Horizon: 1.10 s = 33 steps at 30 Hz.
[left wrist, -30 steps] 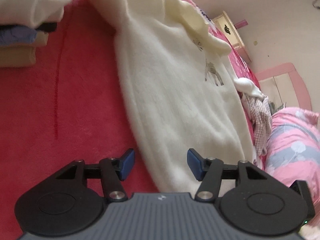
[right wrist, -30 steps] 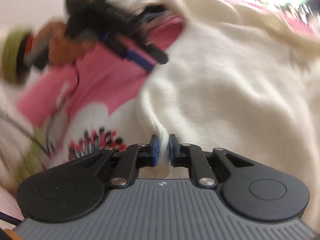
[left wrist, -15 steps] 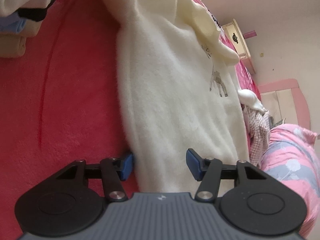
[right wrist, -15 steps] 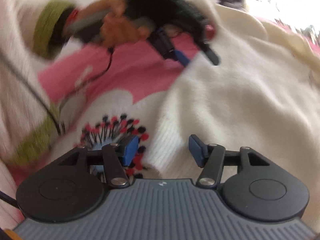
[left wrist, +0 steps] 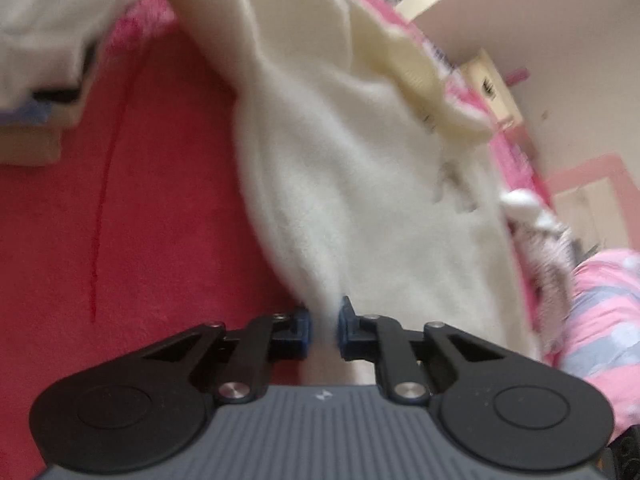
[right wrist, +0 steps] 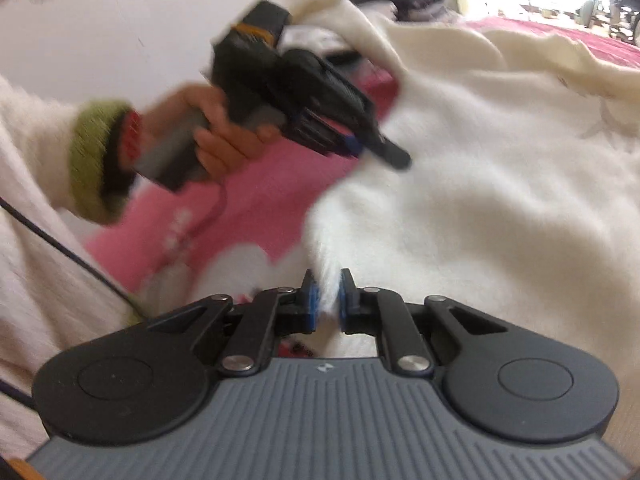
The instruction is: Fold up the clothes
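A fluffy cream sweater (left wrist: 360, 200) lies spread over the red blanket (left wrist: 140, 220) on the bed. The left tool (left wrist: 323, 326) has just closed and now pinches the sweater's near edge between its blue pads; the right tool (right wrist: 327, 300) has likewise just closed on another bit of that hem. Beyond the sweater's far left corner sits a stack of folded clothes (left wrist: 36, 92)

A home bedroom: a bed under a red plush blanket (left wrist: 160, 216), a pink-and-blue quilt (left wrist: 600, 304) beside it, a cream cabinet (left wrist: 490, 88) against a pale wall (left wrist: 568, 32), a pink-framed door (left wrist: 592, 188), and folded clothes (left wrist: 32, 112) stacked on the blanket
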Available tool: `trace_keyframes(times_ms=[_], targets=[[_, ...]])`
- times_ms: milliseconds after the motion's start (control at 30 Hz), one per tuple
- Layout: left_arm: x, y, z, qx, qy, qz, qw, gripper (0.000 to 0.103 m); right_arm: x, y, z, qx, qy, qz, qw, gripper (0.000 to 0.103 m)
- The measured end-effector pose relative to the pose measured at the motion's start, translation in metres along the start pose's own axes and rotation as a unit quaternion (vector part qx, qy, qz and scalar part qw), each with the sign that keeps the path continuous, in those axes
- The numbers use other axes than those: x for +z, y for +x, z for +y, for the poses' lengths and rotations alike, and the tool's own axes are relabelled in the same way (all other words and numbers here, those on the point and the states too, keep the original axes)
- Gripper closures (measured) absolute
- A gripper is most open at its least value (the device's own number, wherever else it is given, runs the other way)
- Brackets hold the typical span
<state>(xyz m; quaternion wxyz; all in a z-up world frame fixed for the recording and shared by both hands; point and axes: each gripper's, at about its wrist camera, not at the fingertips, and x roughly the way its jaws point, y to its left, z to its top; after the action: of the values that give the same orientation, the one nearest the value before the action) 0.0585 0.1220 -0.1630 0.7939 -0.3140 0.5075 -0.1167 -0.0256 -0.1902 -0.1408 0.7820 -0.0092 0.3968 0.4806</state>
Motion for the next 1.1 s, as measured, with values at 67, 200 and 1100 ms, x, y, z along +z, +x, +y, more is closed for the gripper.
trace_keyframes(times_ms=[67,200,1100], targets=[[0.003,-0.019,-0.005,-0.005,-0.006,-0.003,1.0000,0.091,0.009,-0.010,0.005,0.027,-0.007,-0.004,1.000,0.095],[0.002,-0.029,-0.003,0.034,0.017,0.005,0.9993,0.091,0.017,-0.010,0.020,0.056,-0.042,0.021,0.997,0.095],[-0.122,0.018,-0.037,-0.013,0.102,0.206,0.9732,0.095,-0.062,-0.172,-0.179,-0.235,0.396,-0.218,0.861,0.058]])
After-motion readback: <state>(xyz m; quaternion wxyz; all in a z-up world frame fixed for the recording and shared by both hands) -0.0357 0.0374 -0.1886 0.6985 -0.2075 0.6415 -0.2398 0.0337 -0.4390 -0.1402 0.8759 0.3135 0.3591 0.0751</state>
